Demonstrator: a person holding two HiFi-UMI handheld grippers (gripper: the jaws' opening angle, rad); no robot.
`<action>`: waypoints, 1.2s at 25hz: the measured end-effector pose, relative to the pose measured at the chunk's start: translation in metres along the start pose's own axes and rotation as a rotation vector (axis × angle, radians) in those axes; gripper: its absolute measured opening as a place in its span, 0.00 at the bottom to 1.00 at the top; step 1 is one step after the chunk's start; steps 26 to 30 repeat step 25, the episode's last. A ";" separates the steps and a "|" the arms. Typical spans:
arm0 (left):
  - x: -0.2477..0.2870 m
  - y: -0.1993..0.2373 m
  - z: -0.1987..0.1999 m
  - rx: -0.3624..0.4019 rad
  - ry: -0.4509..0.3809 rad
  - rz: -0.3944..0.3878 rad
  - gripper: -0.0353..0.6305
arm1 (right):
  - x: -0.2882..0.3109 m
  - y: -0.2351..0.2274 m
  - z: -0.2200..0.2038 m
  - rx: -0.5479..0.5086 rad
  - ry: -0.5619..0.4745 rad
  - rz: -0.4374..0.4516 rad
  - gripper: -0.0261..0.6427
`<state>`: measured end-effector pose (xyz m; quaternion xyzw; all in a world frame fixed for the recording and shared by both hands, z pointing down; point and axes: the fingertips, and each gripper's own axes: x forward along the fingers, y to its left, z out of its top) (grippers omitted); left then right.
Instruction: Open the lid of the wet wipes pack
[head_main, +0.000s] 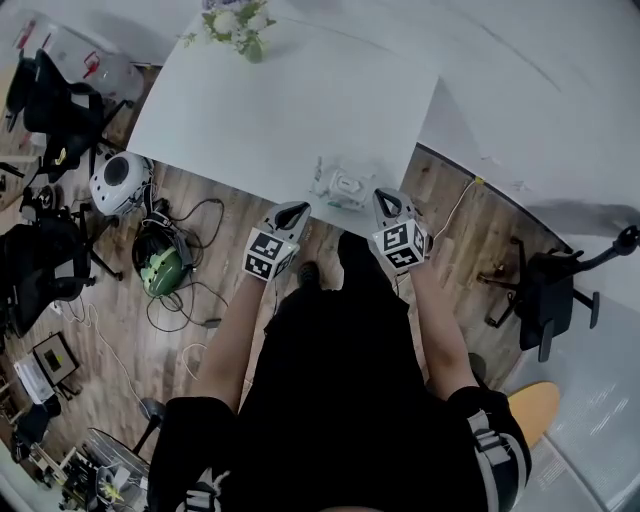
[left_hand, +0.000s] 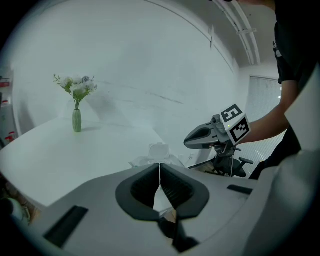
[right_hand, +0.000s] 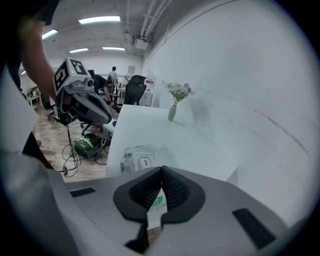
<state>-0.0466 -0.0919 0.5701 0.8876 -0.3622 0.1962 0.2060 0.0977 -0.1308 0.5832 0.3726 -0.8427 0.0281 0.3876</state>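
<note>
While the left gripper (left_hand: 160, 166) has its two jaws pressed together at the tips, nothing is between them and it holds no thing. The right gripper (right_hand: 161, 171) is the same: two jaws meeting, empty. The two grippers are held side by side just off the near edge of the white surface (head_main: 250, 110), above the wooden floor (head_main: 215, 300), and neither of them touches the pack. One wet wipes pack (head_main: 341, 188) lies on the surface close to the near edge, toward the near right corner, just beyond the two jaw tips. In the left gripper view one white lid (left_hand: 159, 150) seems to stand up from the pack. One vase with flowers (head_main: 238, 22) stands at the far edge. On the floor off the left edge lie one green round object (head_main: 160, 270) and loose cables (head_main: 195, 215).
</note>
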 end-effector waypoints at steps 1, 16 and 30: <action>-0.004 -0.003 0.001 0.010 -0.003 -0.005 0.09 | -0.005 0.004 -0.001 0.009 -0.002 -0.007 0.06; -0.070 -0.036 0.001 0.087 -0.072 -0.045 0.09 | -0.071 0.078 0.012 0.059 -0.079 -0.042 0.06; -0.110 -0.061 0.000 0.133 -0.103 -0.066 0.09 | -0.106 0.114 0.014 0.094 -0.103 -0.078 0.06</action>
